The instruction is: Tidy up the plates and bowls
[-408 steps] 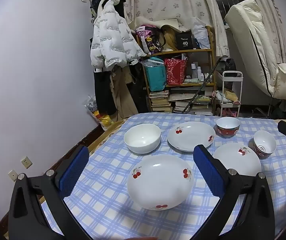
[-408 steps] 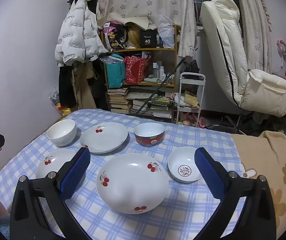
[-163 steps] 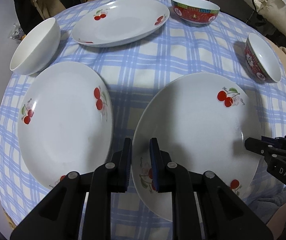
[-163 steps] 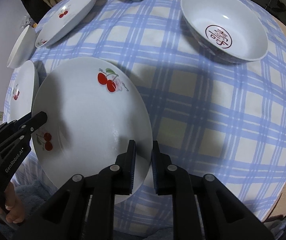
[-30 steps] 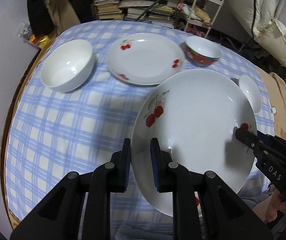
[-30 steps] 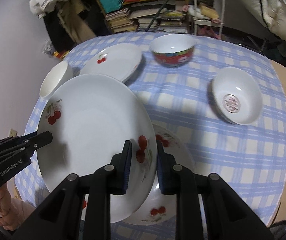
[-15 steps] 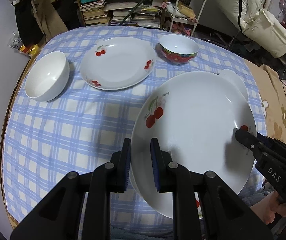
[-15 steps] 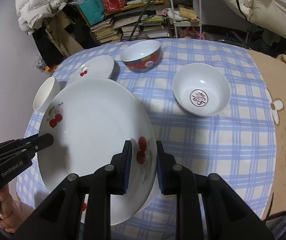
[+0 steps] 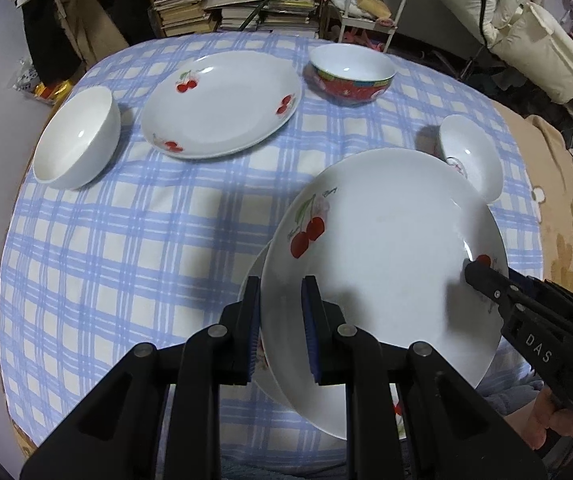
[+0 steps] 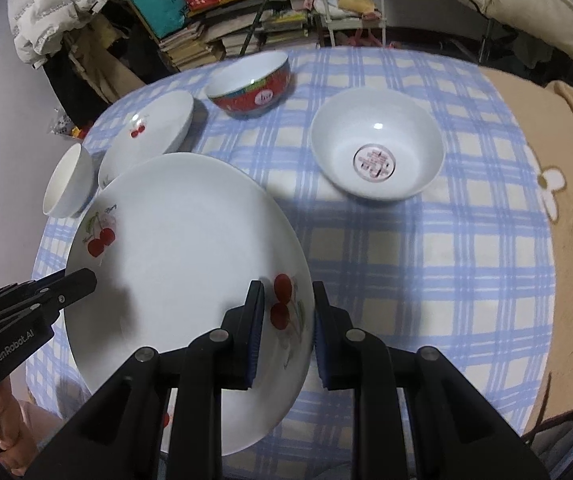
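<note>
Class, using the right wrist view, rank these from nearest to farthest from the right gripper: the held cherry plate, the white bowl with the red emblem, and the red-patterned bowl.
1. The held cherry plate: its rim sits between the right gripper fingers, to the left.
2. The white bowl with the red emblem: ahead, slightly right.
3. The red-patterned bowl: farthest, at the table's back edge, slightly left.

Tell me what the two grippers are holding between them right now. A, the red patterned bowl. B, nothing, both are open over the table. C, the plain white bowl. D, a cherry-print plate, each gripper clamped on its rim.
D: the left gripper and the right gripper each pinch opposite edges of the cherry-print plate, which hangs just over another plate on the checked tablecloth.
</note>
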Motion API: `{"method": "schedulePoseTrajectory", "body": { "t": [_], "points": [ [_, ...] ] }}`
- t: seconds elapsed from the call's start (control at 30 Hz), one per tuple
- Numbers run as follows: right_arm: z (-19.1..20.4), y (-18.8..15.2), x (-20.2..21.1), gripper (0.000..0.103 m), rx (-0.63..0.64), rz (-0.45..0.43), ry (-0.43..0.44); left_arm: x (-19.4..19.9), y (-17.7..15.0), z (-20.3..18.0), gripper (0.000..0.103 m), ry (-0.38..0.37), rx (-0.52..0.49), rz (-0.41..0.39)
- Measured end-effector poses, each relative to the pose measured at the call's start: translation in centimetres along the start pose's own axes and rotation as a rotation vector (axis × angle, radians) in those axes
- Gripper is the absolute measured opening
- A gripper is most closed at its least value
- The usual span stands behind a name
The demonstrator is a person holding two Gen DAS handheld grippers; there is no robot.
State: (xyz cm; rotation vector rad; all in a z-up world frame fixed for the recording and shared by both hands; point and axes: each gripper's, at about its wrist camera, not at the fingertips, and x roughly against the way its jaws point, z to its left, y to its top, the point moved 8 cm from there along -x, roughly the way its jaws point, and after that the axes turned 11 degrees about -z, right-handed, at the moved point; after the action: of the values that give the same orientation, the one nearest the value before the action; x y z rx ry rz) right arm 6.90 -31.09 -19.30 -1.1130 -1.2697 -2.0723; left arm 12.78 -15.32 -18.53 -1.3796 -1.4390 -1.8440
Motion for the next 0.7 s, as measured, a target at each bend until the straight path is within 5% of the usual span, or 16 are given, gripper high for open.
{"method": "schedulePoseTrajectory", "body": {
  "t": [0.33, 0.7],
  "points": [
    [1.5, -2.2, -2.3, 0.025, 0.015, 0.079, 0.013, -1.4, -2.4, 1.9, 0.019, 0.036, -0.003, 0.027],
    [2.1, -3.3, -3.7, 0.025, 0.051, 0.112, -0.034, -3.5, -4.6, 3.0, 0.019, -0.004, 0.063, 0.064]
  ]
}}
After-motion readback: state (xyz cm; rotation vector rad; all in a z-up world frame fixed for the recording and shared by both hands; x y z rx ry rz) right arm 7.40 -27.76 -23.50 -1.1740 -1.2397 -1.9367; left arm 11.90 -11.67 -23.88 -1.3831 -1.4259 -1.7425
